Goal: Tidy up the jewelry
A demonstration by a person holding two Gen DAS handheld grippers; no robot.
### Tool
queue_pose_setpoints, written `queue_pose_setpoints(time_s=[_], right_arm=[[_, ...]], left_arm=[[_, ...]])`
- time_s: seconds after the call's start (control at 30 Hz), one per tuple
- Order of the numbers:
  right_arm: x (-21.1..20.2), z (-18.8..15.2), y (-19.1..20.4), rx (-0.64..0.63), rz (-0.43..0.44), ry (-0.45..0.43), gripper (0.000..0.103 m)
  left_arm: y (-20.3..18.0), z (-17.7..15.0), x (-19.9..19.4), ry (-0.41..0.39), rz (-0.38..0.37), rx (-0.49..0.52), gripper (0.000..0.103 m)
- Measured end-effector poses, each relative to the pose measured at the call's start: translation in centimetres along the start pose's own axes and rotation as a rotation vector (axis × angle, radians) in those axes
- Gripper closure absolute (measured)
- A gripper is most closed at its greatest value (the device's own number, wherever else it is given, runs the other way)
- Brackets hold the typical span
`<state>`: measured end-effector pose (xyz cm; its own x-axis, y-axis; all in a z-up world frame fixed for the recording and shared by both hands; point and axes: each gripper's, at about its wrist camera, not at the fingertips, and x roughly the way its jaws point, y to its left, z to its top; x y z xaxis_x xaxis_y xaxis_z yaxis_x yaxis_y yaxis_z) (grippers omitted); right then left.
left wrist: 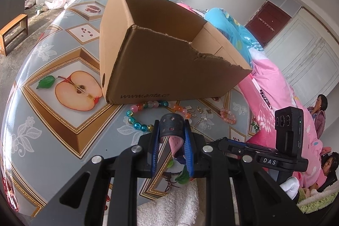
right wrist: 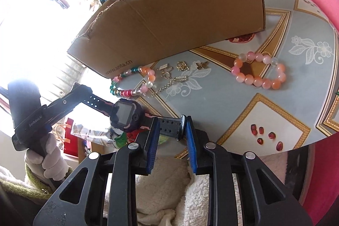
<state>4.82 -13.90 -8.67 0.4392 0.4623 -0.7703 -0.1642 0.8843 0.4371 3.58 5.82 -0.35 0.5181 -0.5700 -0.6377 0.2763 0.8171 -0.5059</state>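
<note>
A dark purple and pink smartwatch (right wrist: pixel 124 114) is held in the air between both grippers, in front of the table edge. My left gripper (left wrist: pixel 172 130) is shut on one black strap end (left wrist: pixel 171 126). My right gripper (right wrist: pixel 170 127) is shut on the other strap end (right wrist: pixel 169 127). On the table lie a multicoloured bead bracelet (left wrist: pixel 146 114), a pink-orange bead bracelet (right wrist: pixel 259 70), and small gold charms and a chain (right wrist: pixel 175 74). An open cardboard box (left wrist: pixel 161 50) stands just behind them.
The fruit-patterned tablecloth (left wrist: pixel 63 111) covers the table. Pink and blue bedding (left wrist: pixel 273 86) lies to the right of the box. The other hand-held gripper with its camera (left wrist: pixel 289 126) shows at right. White fleece sleeves are below both grippers.
</note>
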Motion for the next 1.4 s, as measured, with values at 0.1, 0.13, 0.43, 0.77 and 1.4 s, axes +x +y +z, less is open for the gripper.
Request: queue_pose_setpoints(time_s=[0.1, 0.13, 0.43, 0.77, 1.4], right_arm=[[0.1, 0.0, 0.0, 0.004, -0.011, -0.002, 0.097], [0.2, 0.0, 0.1, 0.004, -0.014, -0.006, 0.097], [-1.2, 0.2, 0.2, -0.013, -0.037, -0.069, 0.100], [-3.9, 0.6, 0.3, -0.018, -0.024, -0.143, 0.100], [-7.0, 0.5, 0.1, -0.024, -0.023, -0.242, 0.100]], left_arm=[[-0.1, 0.0, 0.0, 0.000, 0.008, 0.005, 0.083], [-0.1, 0.0, 0.1, 0.001, 0.010, 0.005, 0.083], [-0.3, -0.1, -0.2, 0.002, 0.023, 0.011, 0.083], [-1.6, 0.4, -0.9, -0.017, 0.009, 0.041, 0.083], [-4.9, 1.2, -1.8, -0.036, -0.012, 0.106, 0.083]])
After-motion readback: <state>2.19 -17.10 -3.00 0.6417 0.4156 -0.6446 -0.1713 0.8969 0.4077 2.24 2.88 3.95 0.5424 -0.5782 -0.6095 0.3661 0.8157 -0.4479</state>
